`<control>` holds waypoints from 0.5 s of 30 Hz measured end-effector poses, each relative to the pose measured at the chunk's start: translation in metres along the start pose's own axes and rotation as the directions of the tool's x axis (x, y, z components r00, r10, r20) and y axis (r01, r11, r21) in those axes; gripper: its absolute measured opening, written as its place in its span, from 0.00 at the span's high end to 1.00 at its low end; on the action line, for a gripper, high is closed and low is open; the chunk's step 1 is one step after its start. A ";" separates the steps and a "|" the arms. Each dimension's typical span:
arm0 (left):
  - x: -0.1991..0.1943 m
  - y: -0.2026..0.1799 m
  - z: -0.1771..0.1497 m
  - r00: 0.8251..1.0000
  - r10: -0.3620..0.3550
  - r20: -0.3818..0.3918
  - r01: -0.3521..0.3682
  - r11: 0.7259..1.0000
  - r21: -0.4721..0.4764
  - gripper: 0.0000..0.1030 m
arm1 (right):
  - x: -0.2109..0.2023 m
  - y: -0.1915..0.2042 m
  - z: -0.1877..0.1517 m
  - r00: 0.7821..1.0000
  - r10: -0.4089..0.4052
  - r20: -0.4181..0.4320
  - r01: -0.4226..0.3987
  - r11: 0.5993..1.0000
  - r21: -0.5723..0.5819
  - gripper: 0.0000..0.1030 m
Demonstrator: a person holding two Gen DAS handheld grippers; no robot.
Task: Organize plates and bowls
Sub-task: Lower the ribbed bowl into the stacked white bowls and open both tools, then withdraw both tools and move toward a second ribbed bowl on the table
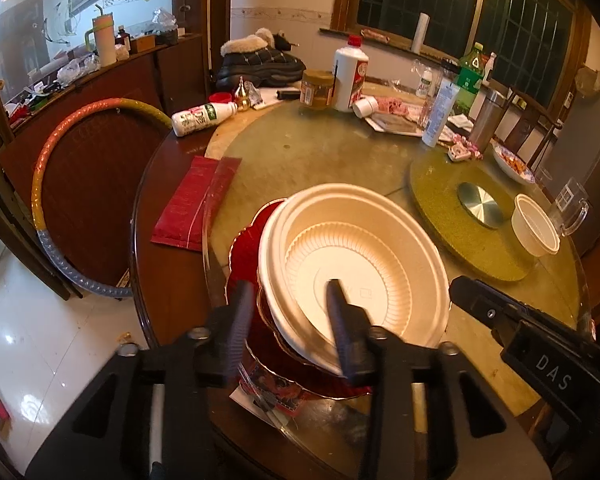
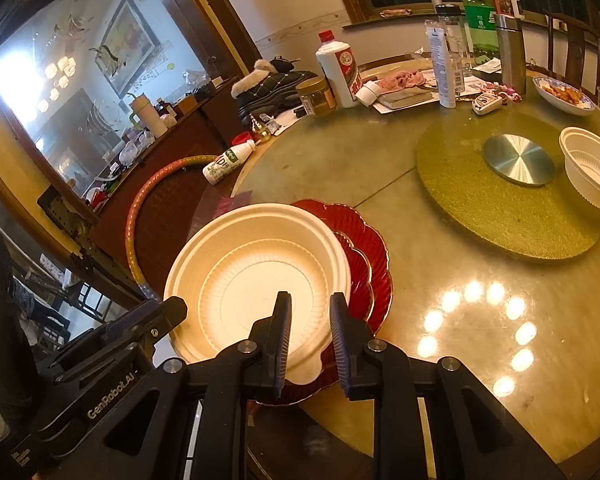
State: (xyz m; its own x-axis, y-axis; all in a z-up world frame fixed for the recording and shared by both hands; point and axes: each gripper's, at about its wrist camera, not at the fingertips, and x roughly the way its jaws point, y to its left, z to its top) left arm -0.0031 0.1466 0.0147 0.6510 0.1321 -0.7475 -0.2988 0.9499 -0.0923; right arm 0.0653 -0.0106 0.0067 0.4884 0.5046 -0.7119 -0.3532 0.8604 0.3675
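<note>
On the round table's [image 2: 440, 280] near edge, a large white disposable bowl [image 1: 356, 256] sits atop stacked red scalloped plates [image 2: 364, 248]. Both the left gripper [image 1: 288, 292] and right gripper [image 2: 310, 300] straddle its rim with jaws parted, not pinching it. A small white bowl [image 2: 592, 172] stands apart on the green turntable [image 2: 480, 208].

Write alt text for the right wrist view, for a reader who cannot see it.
The right hand-held gripper straddles the near rim of a large white bowl, jaws slightly apart, the bowl stacked on red scalloped plates at the edge of a round table. The left hand-held gripper reaches the bowl's other side. A smaller white bowl sits on the green turntable.
</note>
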 end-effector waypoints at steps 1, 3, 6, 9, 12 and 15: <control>-0.002 0.000 0.000 1.000 0.003 0.010 -0.003 1.000 0.000 0.50 | -0.001 -0.001 0.000 1.000 0.005 0.003 -0.005 1.000 0.003 0.67; -0.007 -0.001 0.001 0.999 0.012 0.039 -0.012 1.000 0.002 0.43 | -0.003 -0.002 0.000 1.000 0.011 0.009 -0.011 1.000 0.004 0.63; -0.012 -0.001 0.002 0.999 0.020 0.050 -0.020 1.000 0.010 0.40 | -0.005 -0.003 0.001 1.000 0.022 0.012 -0.022 1.000 0.010 0.59; -0.016 0.000 0.003 0.998 0.019 0.055 -0.019 1.000 0.006 0.40 | -0.008 -0.003 0.002 0.999 0.037 0.022 -0.037 0.999 0.016 0.49; -0.019 0.000 0.005 0.998 0.017 0.063 -0.016 1.000 -0.010 0.40 | -0.012 -0.005 0.002 0.998 0.062 0.032 -0.063 0.998 0.027 0.39; -0.026 -0.003 0.008 0.997 -0.006 0.075 0.008 0.999 -0.034 0.40 | -0.017 -0.010 0.002 0.995 0.085 0.045 -0.087 0.995 0.039 0.32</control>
State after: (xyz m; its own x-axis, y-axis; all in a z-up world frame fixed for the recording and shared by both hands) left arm -0.0135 0.1428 0.0393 0.7033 0.1476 -0.6955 -0.3172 0.9406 -0.1211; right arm 0.0621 -0.0275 0.0163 0.4919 0.5786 -0.6506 -0.3632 0.8155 0.4506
